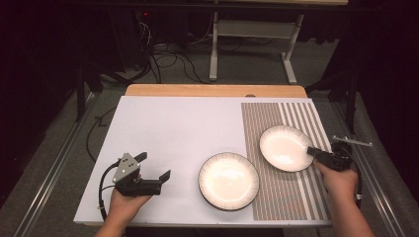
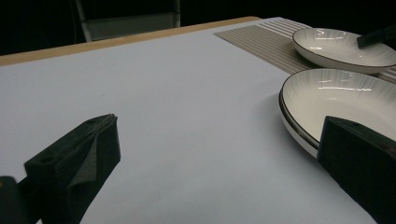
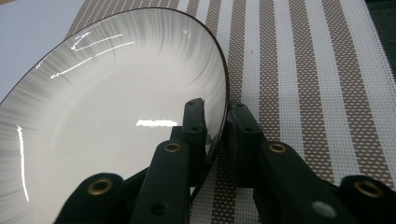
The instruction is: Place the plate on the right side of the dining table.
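Right gripper [image 1: 312,151]: held in the person's right hand [image 1: 338,178]; its two black jaws pinch the rim of the far plate [image 1: 285,147], one jaw inside the bowl of the plate and the other outside, under the rim (right gripper view).

Far plate: white, dark-edged, with fine grey lines radiating toward the rim; it sits over the striped placemat [image 1: 296,197]. In the right gripper view the plate [image 3: 107,107] spreads away from the jaws to their left, while the placemat [image 3: 303,70] runs ahead of and to the right of them. Whether the gripped edge is raised off the mat cannot be told.

Left gripper [image 1: 154,168]: held in the person's left hand [image 1: 126,200], low over the white table sheet [image 1: 163,128]; jaws spread wide, nothing between them. A grey three-cornered plate tops it.

Near plate [image 1: 229,180]: same pattern as the far one, flat on the white sheet, its right edge just beside the placemat's border. In the left gripper view this plate [image 2: 345,100] lies just behind the right-hand jaw, which covers part of its rim; bare sheet [image 2: 187,116] fills the gap between the jaws.

Spacing: the two plates lie near each other without touching; the far plate [image 2: 345,46] stands beyond the near one as seen from the left gripper.
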Demonstrator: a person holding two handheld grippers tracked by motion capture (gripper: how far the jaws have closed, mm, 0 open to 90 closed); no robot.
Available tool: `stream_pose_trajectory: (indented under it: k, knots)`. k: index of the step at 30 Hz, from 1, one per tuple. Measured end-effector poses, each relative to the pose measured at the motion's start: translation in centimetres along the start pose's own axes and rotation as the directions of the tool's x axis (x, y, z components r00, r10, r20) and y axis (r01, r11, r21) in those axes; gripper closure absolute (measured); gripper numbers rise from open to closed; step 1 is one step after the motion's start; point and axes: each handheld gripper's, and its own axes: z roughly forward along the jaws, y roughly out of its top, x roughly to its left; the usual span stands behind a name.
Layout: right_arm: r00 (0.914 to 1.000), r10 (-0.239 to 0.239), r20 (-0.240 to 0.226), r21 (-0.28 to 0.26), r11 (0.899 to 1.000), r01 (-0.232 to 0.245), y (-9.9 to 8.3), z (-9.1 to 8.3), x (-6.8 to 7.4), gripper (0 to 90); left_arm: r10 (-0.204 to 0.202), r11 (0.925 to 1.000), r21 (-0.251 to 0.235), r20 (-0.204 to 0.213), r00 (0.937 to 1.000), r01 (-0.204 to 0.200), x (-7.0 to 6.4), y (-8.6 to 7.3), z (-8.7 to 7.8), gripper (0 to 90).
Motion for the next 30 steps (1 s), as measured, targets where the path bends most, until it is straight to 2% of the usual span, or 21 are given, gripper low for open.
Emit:
stream_pose_trajectory:
  k: [3,6,9,12,17,21,24,25,30]
  knots:
    - [0.9998,-0.019,0.012,-0.01,1.0,0.019,-0.1,0.0,0.1,78.5,-0.002,1.0,0.003,0.004,1.0,0.002,0.1,-0.1,0.1,0.1]
    - [0.9992,-0.031,0.023,-0.045,0.998,0.033,0.0,-0.6,0.2,69.3,0.002,1.0,-0.004,-0.006,1.0,-0.002,0.1,-0.1,0.0,0.1]
    - [0.9963,-0.078,0.036,-0.075,0.994,0.08,-0.1,-1.4,0.6,63.8,-0.002,0.9999,-0.014,-0.011,0.9999,0.002,0.1,0.0,-0.1,0.2]
    - [0.9878,-0.148,0.05,-0.118,0.981,0.153,-0.2,-2.2,1.6,54.0,-0.005,0.9999,-0.014,-0.006,1.0,0.005,0.2,0.0,-0.1,0.1]
    - [0.9722,-0.233,0.02,-0.189,0.954,0.233,-0.6,-3.4,3.8,38.4,-0.012,0.9997,-0.021,-0.001,0.9999,0.012,0.3,0.1,-0.3,0.1]
    - [0.9535,-0.301,-0.018,-0.239,0.927,0.288,-1.0,-4.3,6.1,32.5,-0.019,0.9996,-0.021,0.003,0.9998,0.019,0.4,0.0,-0.3,0.2]
    - [0.9333,-0.355,-0.053,-0.261,0.907,0.331,-1.4,-4.6,7.8,27.3,-0.012,0.9997,-0.024,0.006,0.9999,0.012,0.3,0.1,-0.4,0.1]
    - [0.9284,-0.365,-0.068,-0.269,0.903,0.336,-1.6,-4.7,8.5,25.7,-0.011,0.9996,-0.026,0.007,0.9999,0.012,0.3,0.1,-0.5,0.1]
    - [0.8937,-0.43,-0.127,-0.304,0.874,0.378,-2.4,-5.2,11.4,17.1,-0.011,0.9995,-0.03,0.014,0.9998,0.011,0.3,0.3,-0.6,0.1]
